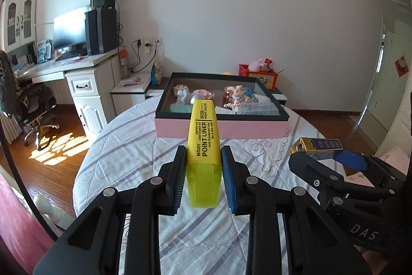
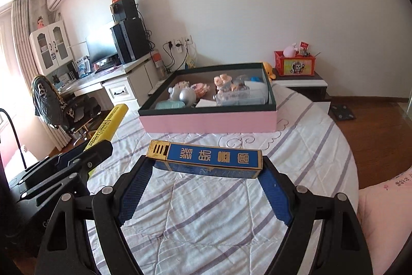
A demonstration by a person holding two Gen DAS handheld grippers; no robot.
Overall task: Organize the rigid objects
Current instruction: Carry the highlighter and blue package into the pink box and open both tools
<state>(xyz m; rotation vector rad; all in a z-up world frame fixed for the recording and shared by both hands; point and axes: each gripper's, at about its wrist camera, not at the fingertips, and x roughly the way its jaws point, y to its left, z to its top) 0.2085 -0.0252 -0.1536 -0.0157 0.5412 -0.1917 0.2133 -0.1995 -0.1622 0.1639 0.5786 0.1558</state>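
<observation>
Jutting from left tongs [image 1: 203,169] — yellow highlighter [image 1: 203,135], pads clamped alongside.

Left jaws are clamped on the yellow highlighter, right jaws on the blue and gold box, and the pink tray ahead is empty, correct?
Not quite: the pink tray is not empty. The right wrist view shows figurines and small items inside. The rest holds: the left gripper clamps the yellow highlighter, the right gripper the blue and gold box.
</observation>
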